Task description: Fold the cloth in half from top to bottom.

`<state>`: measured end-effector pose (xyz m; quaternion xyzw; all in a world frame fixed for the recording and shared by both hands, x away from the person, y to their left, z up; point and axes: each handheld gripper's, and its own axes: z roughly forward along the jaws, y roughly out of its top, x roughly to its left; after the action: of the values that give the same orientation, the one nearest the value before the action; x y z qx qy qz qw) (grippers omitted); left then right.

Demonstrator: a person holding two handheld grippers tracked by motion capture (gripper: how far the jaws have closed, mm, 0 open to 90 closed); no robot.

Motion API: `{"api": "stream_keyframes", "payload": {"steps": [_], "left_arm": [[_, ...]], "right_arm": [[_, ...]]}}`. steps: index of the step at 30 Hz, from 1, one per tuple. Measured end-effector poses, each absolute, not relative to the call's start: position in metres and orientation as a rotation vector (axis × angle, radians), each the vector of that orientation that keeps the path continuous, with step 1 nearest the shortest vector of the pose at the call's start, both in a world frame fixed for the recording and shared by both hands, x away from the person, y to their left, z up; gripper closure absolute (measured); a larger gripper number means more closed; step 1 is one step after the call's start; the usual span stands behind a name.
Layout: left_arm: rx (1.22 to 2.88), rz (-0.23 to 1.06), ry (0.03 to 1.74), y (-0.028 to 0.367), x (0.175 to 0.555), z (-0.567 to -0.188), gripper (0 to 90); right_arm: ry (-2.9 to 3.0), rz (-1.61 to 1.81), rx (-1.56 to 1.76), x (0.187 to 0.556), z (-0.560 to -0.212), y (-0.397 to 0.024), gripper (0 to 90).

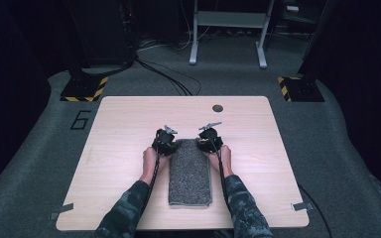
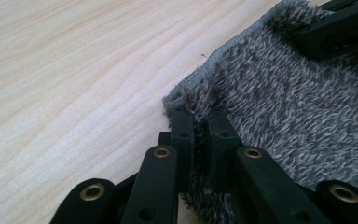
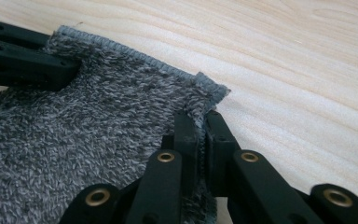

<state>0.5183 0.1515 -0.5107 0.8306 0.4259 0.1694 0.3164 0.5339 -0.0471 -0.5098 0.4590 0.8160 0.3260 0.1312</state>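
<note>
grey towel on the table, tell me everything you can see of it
The grey towel is fluffy, mottled terry-like cloth with a stitched hem, folded into a long narrow strip. It lies flat on the wooden table, running away from the person. The left tool is shut on its far left corner, the right tool on its far right corner.

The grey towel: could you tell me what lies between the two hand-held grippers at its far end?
Only the grey towel's own fuzzy far edge spans from left hand-held gripper to right hand-held gripper; high view.
</note>
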Motion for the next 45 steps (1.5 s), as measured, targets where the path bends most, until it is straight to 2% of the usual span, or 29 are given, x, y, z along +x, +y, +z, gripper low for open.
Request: {"api": "stream_keyframes", "payload": {"steps": [8, 17, 38, 45], "left_arm": [[2.131, 0.43, 1.122, 0.158, 0.516, -0.509, 84.8], [2.069, 0.489, 1.061, 0.161, 0.508, -0.49, 84.8], [1.973, 0.605, 0.945, 0.172, 0.502, -0.447, 84.2], [1.948, 0.614, 0.891, 0.175, 0.486, -0.44, 84.0]], "right_arm": [[2.306, 0.982, 1.321, 0.524, -0.508, -0.048, 87.7], [2.243, 1.088, 1.247, 0.51, -0.487, -0.057, 87.7], [2.137, 1.231, 1.088, 0.503, -0.441, -0.061, 87.6], [2.127, 1.276, 1.055, 0.49, -0.436, -0.065, 87.5]]}}
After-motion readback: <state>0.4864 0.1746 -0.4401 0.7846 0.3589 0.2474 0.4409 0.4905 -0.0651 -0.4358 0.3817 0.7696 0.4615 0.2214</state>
